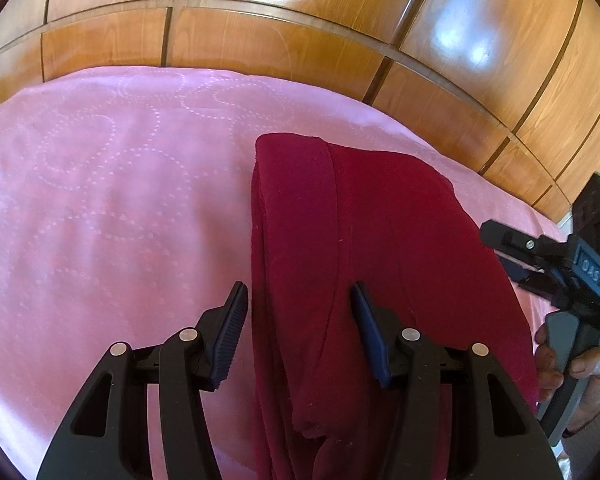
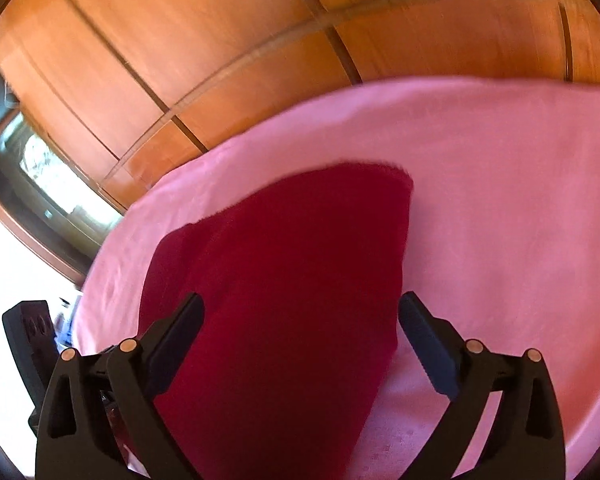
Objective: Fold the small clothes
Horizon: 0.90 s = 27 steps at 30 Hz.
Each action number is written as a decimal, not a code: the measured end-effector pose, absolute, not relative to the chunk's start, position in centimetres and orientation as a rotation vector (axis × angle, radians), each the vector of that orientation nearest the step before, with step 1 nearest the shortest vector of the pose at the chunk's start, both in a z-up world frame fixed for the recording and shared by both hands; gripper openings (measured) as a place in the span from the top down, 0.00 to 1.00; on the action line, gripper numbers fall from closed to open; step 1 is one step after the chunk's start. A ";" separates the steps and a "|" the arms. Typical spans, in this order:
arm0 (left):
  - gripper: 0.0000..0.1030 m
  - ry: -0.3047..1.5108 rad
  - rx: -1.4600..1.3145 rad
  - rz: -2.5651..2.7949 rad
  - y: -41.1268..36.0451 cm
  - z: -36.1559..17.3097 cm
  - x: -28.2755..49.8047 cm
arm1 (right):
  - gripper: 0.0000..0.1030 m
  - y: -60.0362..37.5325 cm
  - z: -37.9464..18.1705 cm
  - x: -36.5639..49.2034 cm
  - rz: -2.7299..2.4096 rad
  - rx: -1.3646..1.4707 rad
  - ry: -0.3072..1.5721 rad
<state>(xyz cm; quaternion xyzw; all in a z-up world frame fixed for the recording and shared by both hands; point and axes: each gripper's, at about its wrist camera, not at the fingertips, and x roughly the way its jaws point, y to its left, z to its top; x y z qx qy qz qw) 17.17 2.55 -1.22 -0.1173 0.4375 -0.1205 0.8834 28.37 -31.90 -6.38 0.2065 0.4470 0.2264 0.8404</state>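
Lying folded on pink bedspread [image 1: 100,184]: dark red garment [image 1: 360,240]. Left gripper [image 1: 300,312] released, straddling garment's left fold. Right gripper [image 2: 300,320] spread wide above garment, grasping nothing.

Dark red garment [image 1: 380,240], soft knit, folded lengthwise into a long narrow stack, layered edges visible. Lies flat on the pink bedspread [image 1: 120,200], running straight ahead from under the left hand-held gripper [image 1: 298,330], mostly beneath its right finger.
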 end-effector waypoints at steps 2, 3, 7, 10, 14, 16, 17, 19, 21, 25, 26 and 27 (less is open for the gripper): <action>0.38 0.914 -0.255 -0.244 2.9 -1.5 17.2 | 0.06 -32.1 -7.4 28.8 0.511 0.484 0.976; 0.38 0.919 -0.274 -0.261 3.2 -1.7 17.3 | 0.06 -32.1 -7.8 29.0 0.521 0.499 0.990; 0.38 0.959 -0.439 -0.373 5.4 -3.3 17.9 | 0.10 -32.0 -8.8 29.3 0.574 0.531 1.014; 0.46 0.973 -0.594 -0.471 6.8 -4.9 18.3 | 0.23 -31.9 -8.7 29.4 0.579 0.524 1.025; 0.66 0.922 -0.579 -0.539 6.2 -4.6 17.7 | 0.47 -31.7 -7.8 28.5 0.575 0.498 1.010; 0.69 0.912 -0.576 -0.555 6.0 -4.2 17.3 | 0.52 -31.5 -6.5 27.5 0.582 0.479 0.976; 0.70 0.909 -0.585 -0.566 6.0 -4.0 17.1 | 0.53 -31.5 -6.1 26.9 0.583 0.470 0.963; 0.70 0.907 -0.590 -0.590 5.6 -3.5 16.6 | 0.54 -31.9 -5.0 25.7 0.589 0.468 0.931; 0.71 0.900 -0.575 -0.621 4.3 -2.8 15.9 | 0.55 -32.8 -3.8 24.3 0.589 0.472 0.895; 0.71 0.894 -0.530 -0.722 -0.4 -0.8 15.2 | 0.55 -37.4 -1.0 20.7 0.524 0.487 0.801; 0.71 0.892 -0.519 -0.756 -2.1 -0.3 15.3 | 0.55 -38.6 -0.6 20.0 0.505 0.488 0.784; 0.71 0.892 -0.509 -0.791 -4.1 0.3 15.5 | 0.55 -40.1 0.0 19.2 0.480 0.491 0.763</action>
